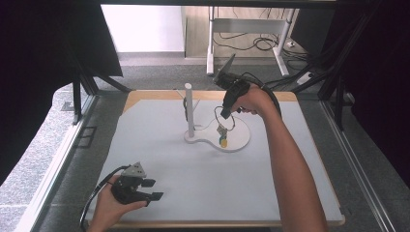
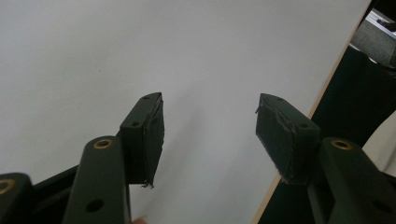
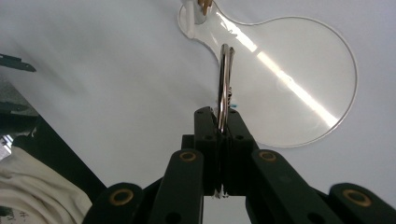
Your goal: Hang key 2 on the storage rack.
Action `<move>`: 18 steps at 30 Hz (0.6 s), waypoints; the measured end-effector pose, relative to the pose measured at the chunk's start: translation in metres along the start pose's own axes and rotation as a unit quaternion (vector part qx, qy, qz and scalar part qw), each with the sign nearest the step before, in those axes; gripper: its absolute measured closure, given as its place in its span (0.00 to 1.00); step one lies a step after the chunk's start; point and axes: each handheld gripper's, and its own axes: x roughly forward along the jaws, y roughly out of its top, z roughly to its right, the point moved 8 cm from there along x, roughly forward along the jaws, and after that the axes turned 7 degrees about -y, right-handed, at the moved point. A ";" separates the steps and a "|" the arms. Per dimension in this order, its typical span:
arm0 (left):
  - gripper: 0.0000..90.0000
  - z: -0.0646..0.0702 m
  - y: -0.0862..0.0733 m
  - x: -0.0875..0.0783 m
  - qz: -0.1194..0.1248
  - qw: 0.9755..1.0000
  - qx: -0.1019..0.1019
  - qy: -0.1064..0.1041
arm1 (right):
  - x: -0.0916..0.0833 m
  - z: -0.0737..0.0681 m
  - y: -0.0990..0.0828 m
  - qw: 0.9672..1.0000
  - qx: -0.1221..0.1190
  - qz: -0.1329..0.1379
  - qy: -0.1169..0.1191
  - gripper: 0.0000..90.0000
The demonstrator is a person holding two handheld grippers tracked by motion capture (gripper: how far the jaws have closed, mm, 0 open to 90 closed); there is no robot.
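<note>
A white table top (image 1: pixel 203 183) with a pale wooden edge carries the things. On its far middle lies a white, pear-shaped flat base (image 1: pixel 239 137), glossy, with an upright white post (image 1: pixel 189 108) rising from its narrow end. The table's surface around the base is plain white.

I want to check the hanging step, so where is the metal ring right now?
The metal ring is clamped in the right gripper, held above the round white base, just right of the upright post in the high view.
</note>
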 end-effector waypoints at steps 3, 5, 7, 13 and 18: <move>0.47 0.000 0.000 -0.001 0.000 1.000 0.000 0.000 | 0.002 0.005 0.005 1.000 0.001 -0.004 -0.003 0.96; 0.47 0.000 -0.001 0.000 -0.001 1.000 0.000 0.000 | 0.003 0.007 0.009 1.000 0.005 -0.002 -0.005 0.96; 0.47 0.001 -0.001 -0.001 -0.002 1.000 0.001 0.001 | 0.004 0.010 0.012 1.000 0.001 -0.001 -0.004 0.96; 0.47 0.002 0.002 -0.001 0.004 1.000 -0.002 0.000 | 0.010 0.016 0.021 1.000 0.006 0.004 -0.008 0.96; 0.47 0.004 0.003 0.003 -0.002 1.000 0.006 -0.003 | 0.017 0.015 0.030 1.000 0.008 0.000 -0.019 0.96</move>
